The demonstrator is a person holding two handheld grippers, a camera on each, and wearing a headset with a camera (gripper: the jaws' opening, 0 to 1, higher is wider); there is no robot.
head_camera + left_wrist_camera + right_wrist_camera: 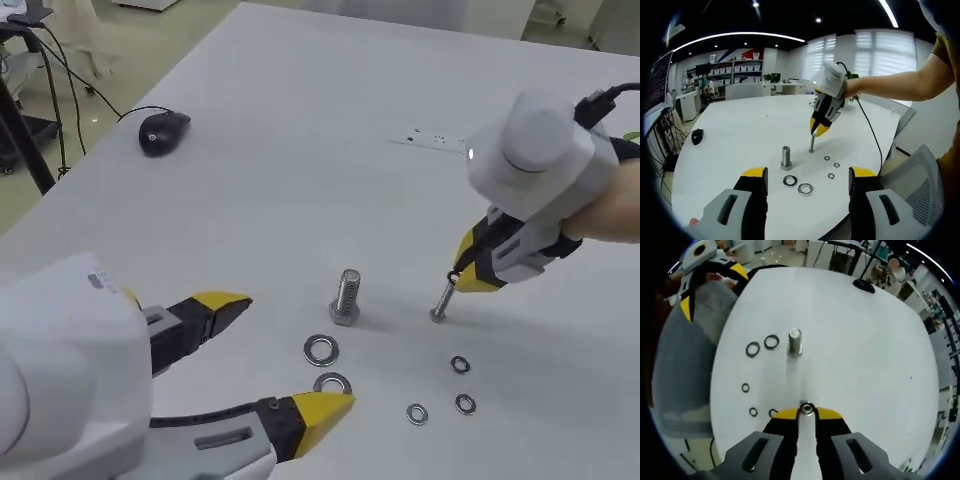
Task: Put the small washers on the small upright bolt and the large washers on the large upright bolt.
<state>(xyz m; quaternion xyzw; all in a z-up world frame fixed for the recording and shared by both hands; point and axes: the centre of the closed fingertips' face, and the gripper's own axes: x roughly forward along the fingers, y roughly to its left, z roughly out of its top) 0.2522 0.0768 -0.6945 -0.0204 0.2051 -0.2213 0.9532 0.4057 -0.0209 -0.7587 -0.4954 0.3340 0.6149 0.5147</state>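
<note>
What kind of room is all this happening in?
Probably an office-like lab: a big white table with a computer mouse, shelves of boxes along the far wall, window blinds, and a mesh office chair.

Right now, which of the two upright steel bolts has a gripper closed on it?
The thin small steel bolt: the right gripper pinches its top. The thick hex-head steel bolt beside it stands free.
</note>
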